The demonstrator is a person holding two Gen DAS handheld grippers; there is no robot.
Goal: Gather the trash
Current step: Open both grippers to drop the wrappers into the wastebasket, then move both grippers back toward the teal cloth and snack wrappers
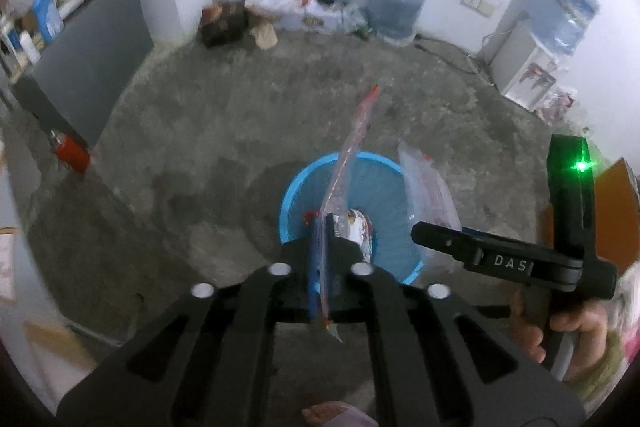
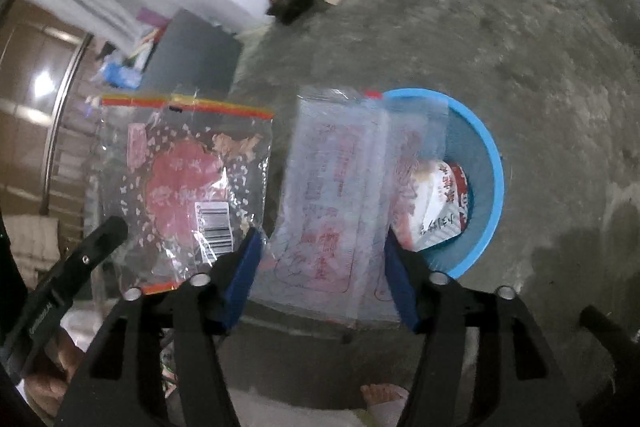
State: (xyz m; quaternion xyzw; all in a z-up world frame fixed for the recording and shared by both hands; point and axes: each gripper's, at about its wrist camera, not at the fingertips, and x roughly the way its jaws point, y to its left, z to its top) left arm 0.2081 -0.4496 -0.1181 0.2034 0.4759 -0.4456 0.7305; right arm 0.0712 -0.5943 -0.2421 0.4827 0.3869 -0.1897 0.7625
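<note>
- The left tongs [image 1: 322,227] are pinching a clear zip bag [image 1: 352,147] edge-on, with only a narrow gap between the jaws; the bag is standing up toward 12 o'clock, over the blue basket [image 1: 296,187] on the concrete floor [image 1: 200,147].
- In the right wrist view, that zip bag [image 2: 184,183] is hanging at 9 o'clock, its red and yellow strip on top.
- The right tongs [image 2: 320,263] are standing wide apart; a second clear bag [image 2: 336,195] is lying between the blue pads [image 2: 244,267] and looks loose, overlapping the basket rim [image 2: 492,147] at 2 o'clock.
- A white-and-red wrapper [image 2: 440,203] is already sitting inside the basket.
- To do this well, I judge both bags should be hanging fully over the opening before letting go, since thin film is likely to drift and catch the rim.
</note>
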